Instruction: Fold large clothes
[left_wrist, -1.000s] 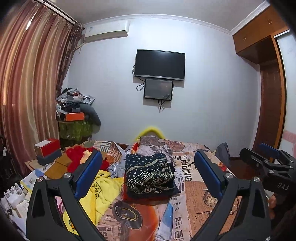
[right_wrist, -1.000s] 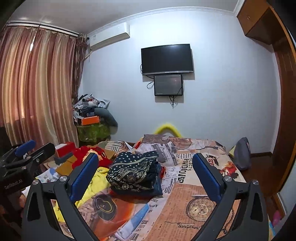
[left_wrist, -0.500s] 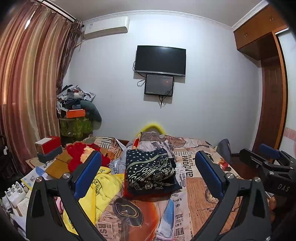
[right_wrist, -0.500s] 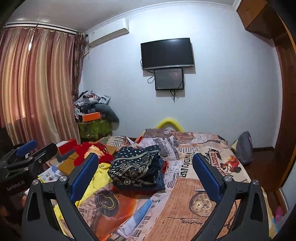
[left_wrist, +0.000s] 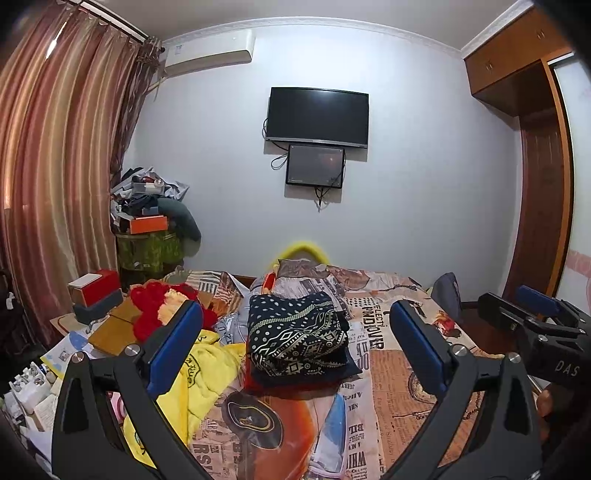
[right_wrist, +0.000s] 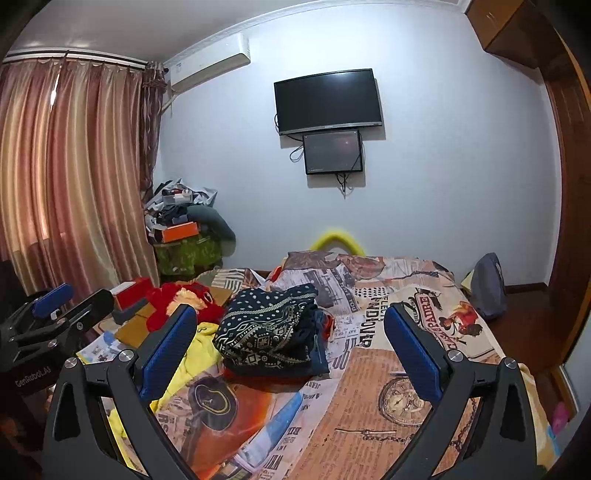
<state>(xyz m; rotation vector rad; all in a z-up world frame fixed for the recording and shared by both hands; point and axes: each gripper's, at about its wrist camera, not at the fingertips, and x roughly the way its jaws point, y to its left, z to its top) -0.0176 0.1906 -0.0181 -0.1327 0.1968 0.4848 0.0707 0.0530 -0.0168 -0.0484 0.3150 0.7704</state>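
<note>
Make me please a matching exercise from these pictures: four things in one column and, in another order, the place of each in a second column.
Things:
1. patterned dark folded garment
2. yellow garment
3. orange box
4. television

Places:
A. on the wall above the smaller screen
B. on top of the cluttered pile in the corner by the curtain
C. on top of the stack in the middle of the bed
D. crumpled at the bed's left side, beside the stack

Pairs: 1-C, 2-D, 3-B, 4-A

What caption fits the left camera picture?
Open left gripper above a bed, facing folded clothes beside a yellow garment.
</note>
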